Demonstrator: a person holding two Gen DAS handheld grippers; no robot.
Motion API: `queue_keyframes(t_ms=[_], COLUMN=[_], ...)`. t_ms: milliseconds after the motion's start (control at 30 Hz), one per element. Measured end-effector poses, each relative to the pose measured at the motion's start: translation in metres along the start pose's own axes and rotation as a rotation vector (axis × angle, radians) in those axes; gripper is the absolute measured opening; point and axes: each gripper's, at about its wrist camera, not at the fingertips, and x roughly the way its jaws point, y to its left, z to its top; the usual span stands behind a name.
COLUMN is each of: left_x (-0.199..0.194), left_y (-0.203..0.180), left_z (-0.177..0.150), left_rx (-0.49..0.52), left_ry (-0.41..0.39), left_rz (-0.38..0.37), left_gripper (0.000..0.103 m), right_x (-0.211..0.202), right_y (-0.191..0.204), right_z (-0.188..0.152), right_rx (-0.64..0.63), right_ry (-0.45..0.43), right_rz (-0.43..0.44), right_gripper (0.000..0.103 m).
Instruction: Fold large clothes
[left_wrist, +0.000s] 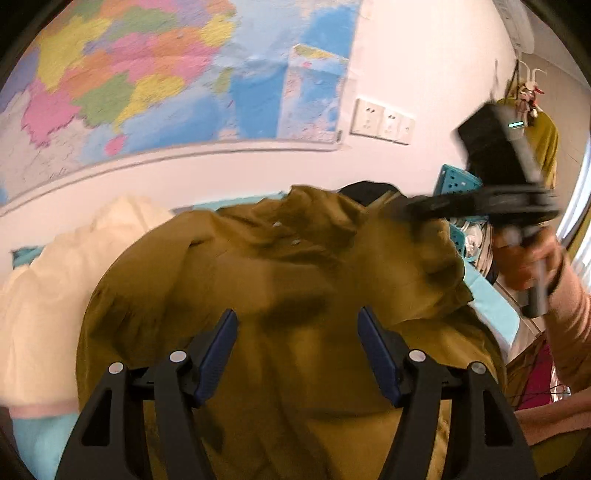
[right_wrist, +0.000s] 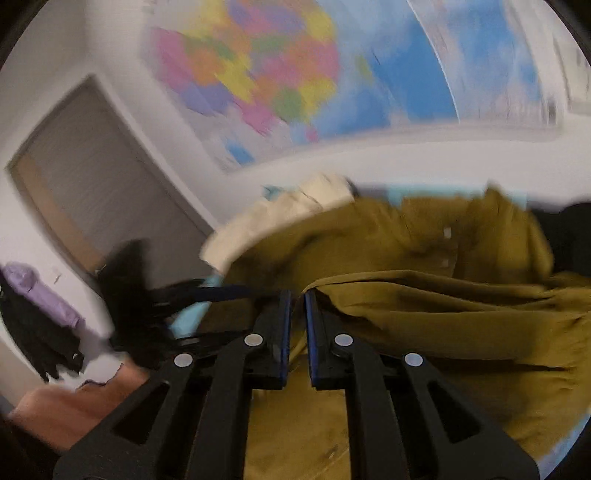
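An olive shirt (left_wrist: 280, 266) with small white buttons lies rumpled on a light blue sheet (left_wrist: 40, 439). My left gripper (left_wrist: 297, 321) hovers over its near part, open, with nothing between the blue pads. My right gripper (left_wrist: 417, 210), blurred in a person's hand (left_wrist: 528, 266), is at the shirt's far right edge. In the right wrist view my right gripper (right_wrist: 298, 295) is shut on a fold of the olive shirt (right_wrist: 424, 295), which stretches away to the right. My left gripper (right_wrist: 207, 306) shows blurred at the left.
A cream cloth (left_wrist: 55, 280) lies left of the shirt. A teal perforated basket (left_wrist: 458, 184) stands at the far right. A coloured map (left_wrist: 166, 81) and wall sockets (left_wrist: 382, 120) are behind. A grey door (right_wrist: 92, 184) and hanging clothes (right_wrist: 40, 317) are on the left.
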Motion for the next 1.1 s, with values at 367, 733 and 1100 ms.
queue_keyframes(t_ms=[367, 733, 1100], left_x=[0.045, 0.104, 0.068], left_y=[-0.009, 0.040, 0.052], left_z=[-0.013, -0.009, -0.005], left_rx=[0.095, -0.116, -0.129], left_ry=[0.133, 0.293, 0.310], left_rz=[0.073, 0.145, 0.223], left_gripper=[0.081, 0.005, 0.007], right_x=[-0.019, -0.121, -0.067], right_y=[-0.037, -0.203, -0.207], right_z=[-0.021, -0.118, -0.118], right_rx=[0.013, 0.420, 0.349], right_ry=[-0.074, -0.206, -0.141], right_rz=[-0.057, -0.327, -0.129], right_gripper=[0.065, 0.075, 0.058])
